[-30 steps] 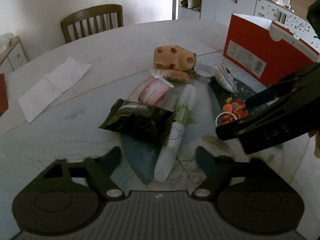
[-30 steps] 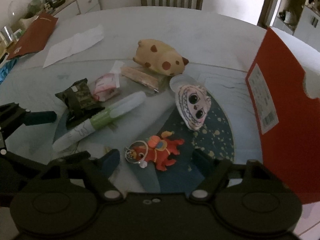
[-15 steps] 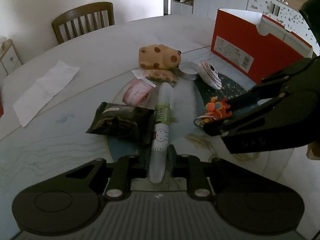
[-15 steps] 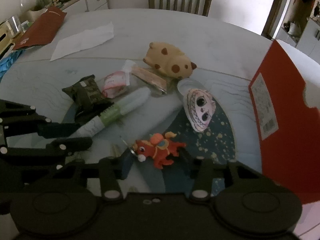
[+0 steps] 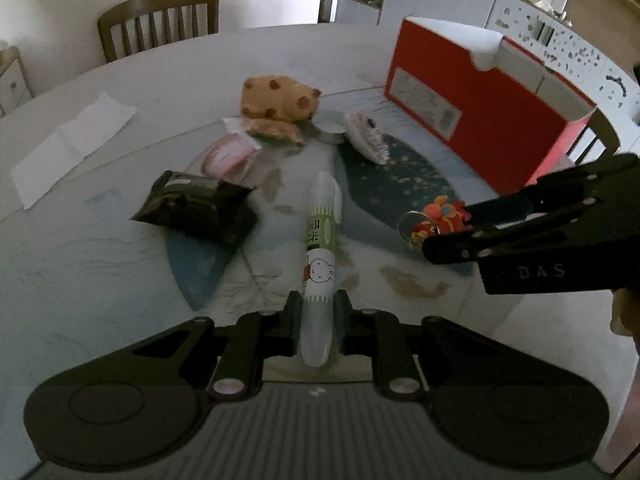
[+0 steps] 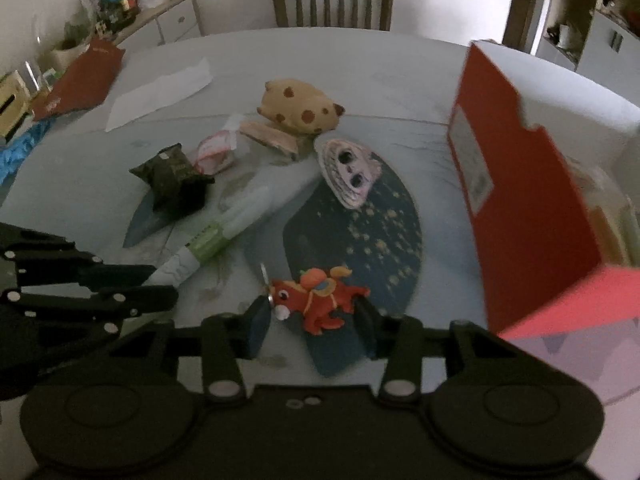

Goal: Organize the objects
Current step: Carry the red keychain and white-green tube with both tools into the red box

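My left gripper is clamping the white-and-green tube, its long axis pointing away toward the red box; a rabbit drawing shows. My right gripper, marked "DAS", is pinching the red toy keychain near the box.

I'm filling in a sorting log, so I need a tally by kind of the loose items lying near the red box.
Soft toys: 3 (spotted plush, face-print plush, red dragon keychain)
Snack packets: 3 (dark packet, pink packet, tan bar)
Tubes: 1 (bunny-print tube)
Small round tins: 1 (tin)
Total: 8
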Available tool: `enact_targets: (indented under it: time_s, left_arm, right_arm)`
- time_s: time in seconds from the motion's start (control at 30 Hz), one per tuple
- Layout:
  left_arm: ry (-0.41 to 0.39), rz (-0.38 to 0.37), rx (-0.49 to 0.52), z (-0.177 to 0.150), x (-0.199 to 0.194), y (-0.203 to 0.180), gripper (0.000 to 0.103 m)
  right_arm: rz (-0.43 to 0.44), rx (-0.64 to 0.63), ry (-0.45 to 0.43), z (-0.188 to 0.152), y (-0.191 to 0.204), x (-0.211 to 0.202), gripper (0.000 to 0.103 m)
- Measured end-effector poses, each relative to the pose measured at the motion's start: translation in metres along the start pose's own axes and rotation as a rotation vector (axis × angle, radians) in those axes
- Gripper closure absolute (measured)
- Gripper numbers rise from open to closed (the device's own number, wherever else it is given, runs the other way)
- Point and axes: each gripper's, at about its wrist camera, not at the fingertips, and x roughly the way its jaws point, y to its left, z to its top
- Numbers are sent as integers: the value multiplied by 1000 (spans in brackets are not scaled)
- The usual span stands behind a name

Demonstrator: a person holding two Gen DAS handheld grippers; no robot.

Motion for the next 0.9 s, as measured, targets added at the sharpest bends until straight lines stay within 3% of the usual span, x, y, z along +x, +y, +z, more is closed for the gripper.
enact_targets:
  time_s: [0.53,0.9]
  left_arm:
    - [-90,-38,-8,17,-39,-58,88]
    - [-138,14,12,45,-45,-98,88]
  right_arm:
    - [40,45,-107,-8,-53,-86,59]
    - [34,33,-185,6,-106,-129,59]
